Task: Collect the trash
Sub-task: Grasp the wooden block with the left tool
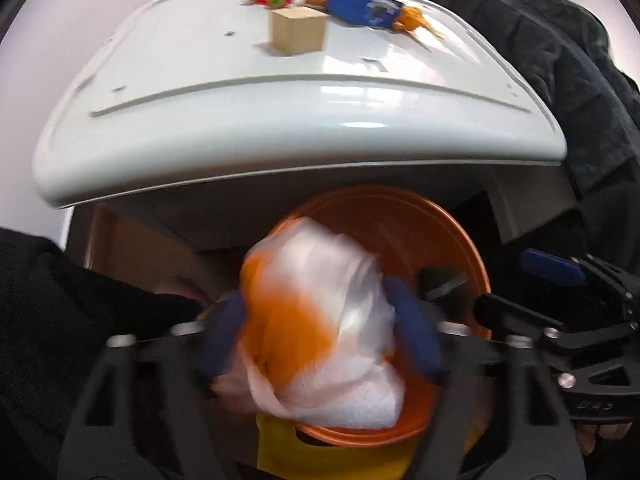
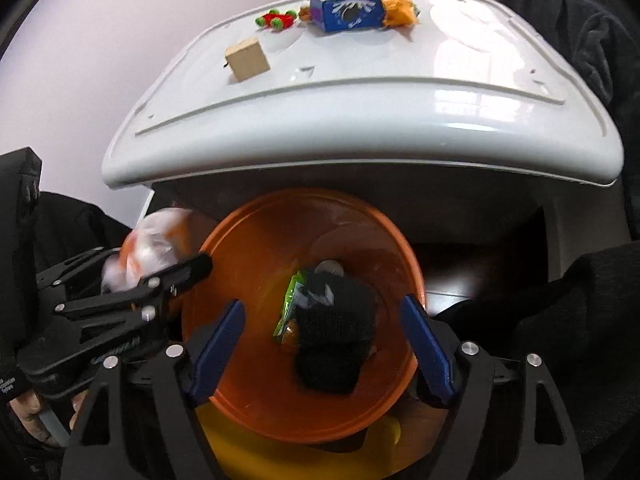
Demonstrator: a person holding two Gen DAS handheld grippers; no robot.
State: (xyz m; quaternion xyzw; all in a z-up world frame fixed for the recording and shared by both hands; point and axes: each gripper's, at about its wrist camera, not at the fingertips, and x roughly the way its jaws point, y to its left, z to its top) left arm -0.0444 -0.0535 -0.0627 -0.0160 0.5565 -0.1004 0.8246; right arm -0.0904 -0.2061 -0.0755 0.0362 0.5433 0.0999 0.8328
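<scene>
My left gripper (image 1: 316, 336) is shut on a crumpled clear plastic bag with orange inside (image 1: 320, 328), held above the near left rim of the orange bin (image 1: 400, 216). The bag is blurred. In the right wrist view the same bag (image 2: 152, 248) sits in the left gripper (image 2: 120, 272) just left of the bin (image 2: 248, 240). My right gripper (image 2: 320, 340) is open and empty over the bin. Inside lie a black cloth piece (image 2: 336, 340), a green wrapper (image 2: 292, 300) and a small grey disc (image 2: 330, 268).
A white table (image 2: 360, 120) stands just behind and above the bin. On it are a wooden cube (image 2: 247, 59), a blue box (image 2: 344, 10), a red and green toy (image 2: 276, 20) and an orange fuzzy toy (image 2: 400, 12). Something yellow (image 2: 248, 440) lies under the bin. A dark jacket (image 1: 560, 60) hangs at right.
</scene>
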